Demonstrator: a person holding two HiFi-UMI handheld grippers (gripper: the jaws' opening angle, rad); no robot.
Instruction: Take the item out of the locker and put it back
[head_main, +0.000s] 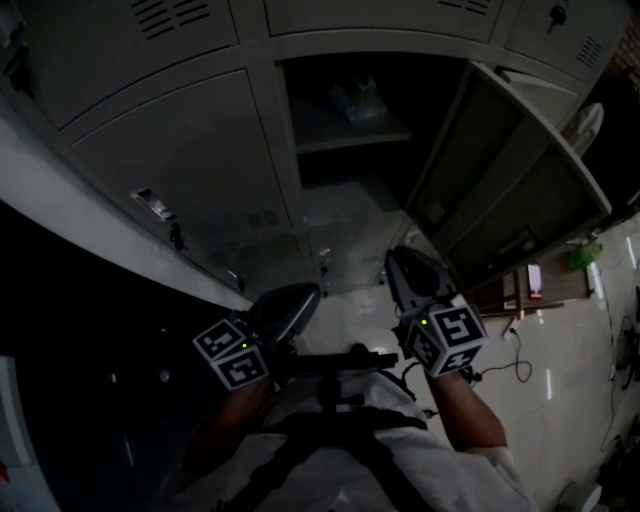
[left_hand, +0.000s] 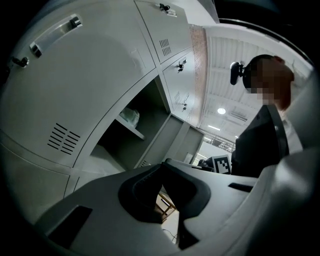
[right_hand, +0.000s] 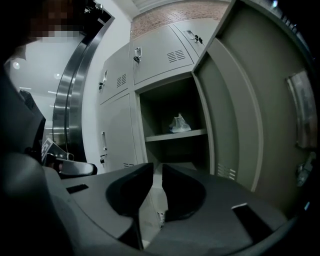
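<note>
The item, a small pale plastic bag (head_main: 355, 100) (left_hand: 130, 116) (right_hand: 178, 123), lies on the shelf (right_hand: 175, 135) inside the open locker (head_main: 345, 190). Its door (head_main: 520, 170) (right_hand: 235, 100) stands swung out to the right. Both grippers are held low by the person's chest, well short of the locker. My left gripper (head_main: 308, 293) (left_hand: 162, 164) points at the locker with its tips touching and nothing between them. My right gripper (head_main: 396, 256) (right_hand: 157, 167) aims at the open compartment. A narrow gap shows between its jaws, with nothing in it.
Closed grey locker doors (head_main: 180, 170) fill the wall left of and above the open one. To the right are a pale tiled floor (head_main: 560, 370) with a cable (head_main: 515, 375), a wooden stool (head_main: 520, 290) and a green object (head_main: 585, 255).
</note>
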